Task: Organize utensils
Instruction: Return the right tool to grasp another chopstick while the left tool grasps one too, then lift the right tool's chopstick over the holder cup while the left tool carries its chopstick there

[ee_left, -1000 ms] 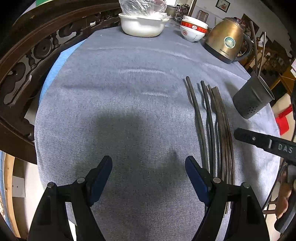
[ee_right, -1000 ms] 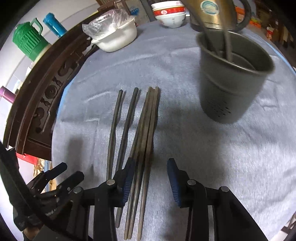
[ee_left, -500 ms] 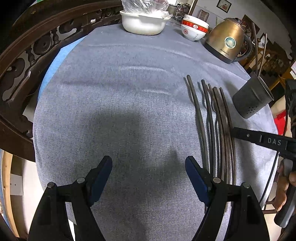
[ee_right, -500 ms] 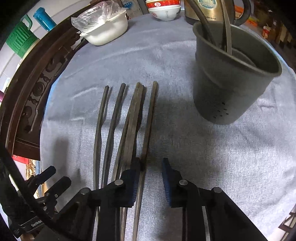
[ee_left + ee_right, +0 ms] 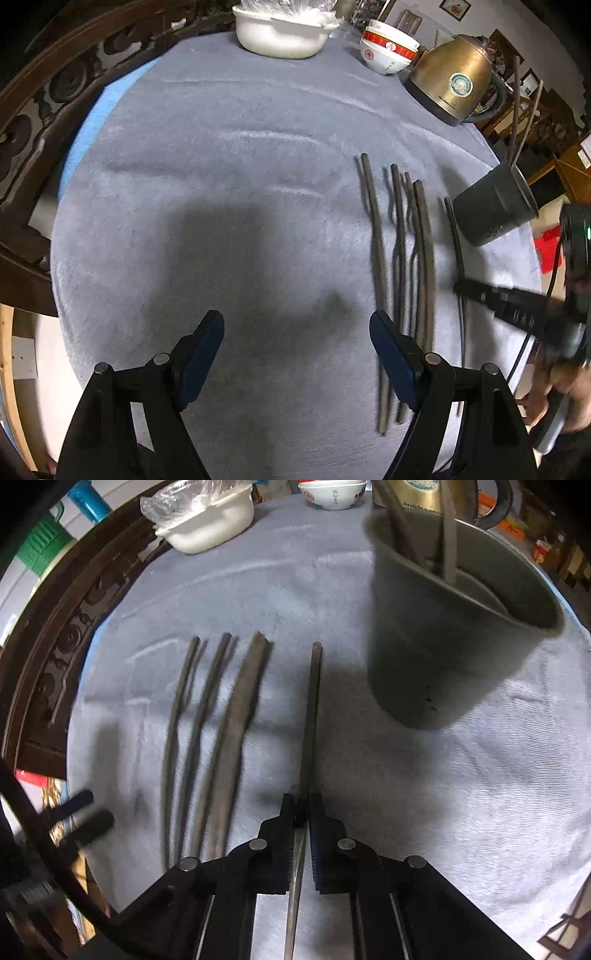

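Observation:
Several dark chopsticks (image 5: 402, 258) lie side by side on the grey tablecloth; they also show in the right wrist view (image 5: 221, 738). My right gripper (image 5: 303, 808) is shut on one chopstick (image 5: 312, 709), held apart from the rest and pointing forward, left of the grey utensil cup (image 5: 443, 646). The cup (image 5: 495, 210) holds two utensils. My left gripper (image 5: 295, 339) is open and empty above the cloth, left of the chopsticks. The right gripper (image 5: 461, 290) shows in the left wrist view with the held chopstick (image 5: 456, 236).
A brass kettle (image 5: 454, 81), stacked red-and-white bowls (image 5: 388, 51) and a white bowl with plastic (image 5: 280, 33) stand at the table's far edge. A carved wooden chair back (image 5: 44, 96) curves along the left. Green and blue flasks (image 5: 48, 539) sit beyond it.
My right gripper has shut on the rightmost chopstick and drawn it to the right, away from the others. My left gripper has stayed open and nearly still.

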The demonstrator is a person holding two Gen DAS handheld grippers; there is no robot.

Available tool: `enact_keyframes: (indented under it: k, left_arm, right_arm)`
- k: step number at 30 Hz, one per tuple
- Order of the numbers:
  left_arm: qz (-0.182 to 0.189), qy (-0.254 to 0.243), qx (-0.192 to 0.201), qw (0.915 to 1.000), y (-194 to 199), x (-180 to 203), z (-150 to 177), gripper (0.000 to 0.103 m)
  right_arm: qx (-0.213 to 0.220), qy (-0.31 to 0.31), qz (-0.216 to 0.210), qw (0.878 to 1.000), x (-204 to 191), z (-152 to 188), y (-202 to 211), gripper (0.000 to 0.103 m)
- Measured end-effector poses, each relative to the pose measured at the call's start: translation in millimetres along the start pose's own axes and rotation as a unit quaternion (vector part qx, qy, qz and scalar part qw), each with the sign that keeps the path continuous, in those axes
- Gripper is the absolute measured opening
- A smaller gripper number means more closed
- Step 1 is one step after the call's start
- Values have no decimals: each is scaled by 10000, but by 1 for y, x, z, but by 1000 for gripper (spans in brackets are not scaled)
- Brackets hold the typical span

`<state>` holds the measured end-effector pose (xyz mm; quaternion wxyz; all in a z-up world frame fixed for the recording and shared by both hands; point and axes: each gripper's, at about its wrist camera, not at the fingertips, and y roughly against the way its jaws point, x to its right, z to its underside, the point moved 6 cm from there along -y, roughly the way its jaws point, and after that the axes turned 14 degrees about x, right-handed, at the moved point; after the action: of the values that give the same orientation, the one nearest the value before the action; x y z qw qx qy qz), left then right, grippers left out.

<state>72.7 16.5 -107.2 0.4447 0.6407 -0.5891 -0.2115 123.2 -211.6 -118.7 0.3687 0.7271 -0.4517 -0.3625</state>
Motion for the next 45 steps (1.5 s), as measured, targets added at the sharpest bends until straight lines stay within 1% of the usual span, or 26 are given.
enact_keyframes:
  k: [3, 7, 8, 10, 11, 13, 15, 17, 18, 19, 21, 24, 27, 31, 34, 39, 42, 44, 45]
  left_arm:
    - [110, 111, -164, 9997, -5, 14, -17, 81]
    - [87, 114, -421, 9990, -19, 33, -38, 81]
    - [67, 151, -543, 9984, -25, 37, -40, 78]
    - [38, 250, -706, 9972, -33, 41, -40, 65]
    - [28, 269, -819, 9963, -38, 44, -40, 63]
    - [-11, 328, -1000, 9944, -47, 49, -39, 51]
    - [22, 291, -1069, 9938, -52, 55, -39, 50]
    - [-72, 189, -1118, 9935, -57, 60, -39, 37]
    - [-90, 122, -1168, 9930, -59, 62, -38, 23]
    - [-93, 26, -1262, 9920, -63, 65, -36, 15]
    - [-124, -133, -1425, 9896, -69, 69, -33, 9]
    - [-119, -311, -1576, 9869, -74, 70, -31, 7]
    - [-147, -551, -1735, 9832, -73, 67, -30, 7]
    - [-158, -794, -1960, 9773, -72, 62, -30, 7]
    - [-156, -766, -2087, 9749, -76, 63, -33, 7]
    - [-145, -717, -2057, 9759, -87, 66, -47, 8]
    - [-122, -831, -1979, 9766, -86, 66, -47, 8]
    - [-46, -865, -1917, 9776, -85, 66, -43, 7]
    - [-14, -862, -1902, 9779, -84, 65, -43, 6]
  right_arm:
    - [-118, 133, -28, 9998, 8, 3, 3, 8]
    - [-131, 142, -133, 9997, 15, 4, 5, 8]
    - [-119, 143, -148, 9997, 16, 4, 5, 8]
    - [-84, 118, -208, 9997, 19, 4, 6, 9]
    - [-74, 112, -234, 9996, 18, 5, 6, 9]
    - [-47, 73, -303, 9995, 19, 5, 7, 9]
    - [-25, 85, -342, 9994, 20, 5, 8, 9]
    - [-4, 77, -386, 9992, 21, 4, 8, 10]
    - [0, 80, -404, 9991, 24, 7, 11, 10]
    - [1, 90, -426, 9991, 24, 7, 12, 10]
    - [-2, 101, -464, 9989, 24, 8, 12, 10]
    - [-39, 130, -499, 9987, 27, 7, 14, 10]
    - [-150, 224, -501, 9984, 27, 5, 14, 10]
    - [-432, 275, -451, 9977, 27, 0, 11, 11]
    - [-699, 209, -407, 9965, 29, -5, 8, 11]
    - [-901, 199, -217, 9955, 26, -13, 5, 14]
    - [-913, 323, -52, 9953, 22, -19, 2, 14]
    - [-913, 462, 70, 9947, 10, -20, -1, 12]
    - [-892, 522, 119, 9946, 8, -20, -1, 9]
